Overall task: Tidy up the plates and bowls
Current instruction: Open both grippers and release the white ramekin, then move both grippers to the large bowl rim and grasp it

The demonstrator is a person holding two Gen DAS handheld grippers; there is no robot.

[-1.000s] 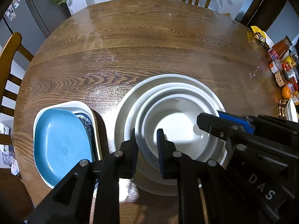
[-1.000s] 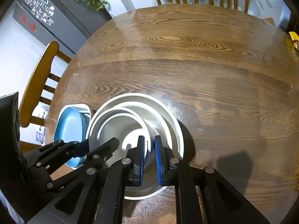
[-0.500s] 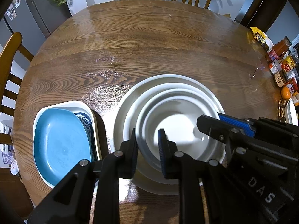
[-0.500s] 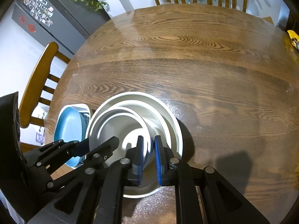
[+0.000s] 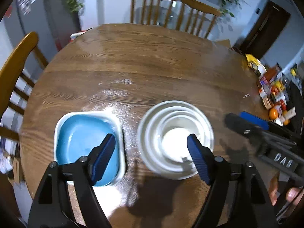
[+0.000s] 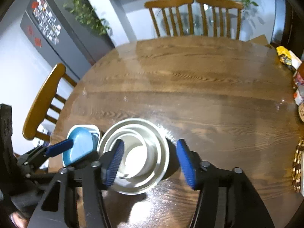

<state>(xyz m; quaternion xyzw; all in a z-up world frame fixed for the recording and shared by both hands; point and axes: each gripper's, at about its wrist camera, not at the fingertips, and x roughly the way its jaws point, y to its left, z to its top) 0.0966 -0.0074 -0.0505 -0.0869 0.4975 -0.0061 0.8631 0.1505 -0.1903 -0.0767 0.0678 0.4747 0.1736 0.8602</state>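
Observation:
A stack of nested white bowls and plates rests on the round wooden table. To its left a blue square plate lies in a white square dish. My left gripper hovers above both stacks with its jaws opening and nothing pressed between them. My right gripper hangs above the white stack, jaws also opening, its pads clear of the rims. Each gripper shows in the other's view: the right gripper at the right, the left gripper over the blue plate.
Jars, bottles and packets and an orange crowd the table's right edge. Wooden chairs stand at the far side and at the left. A person's hand shows at the lower right.
Both grippers were shut on the rim of the top white bowl; now both have let go, spread wide and risen back from the stack, which stays on the table.

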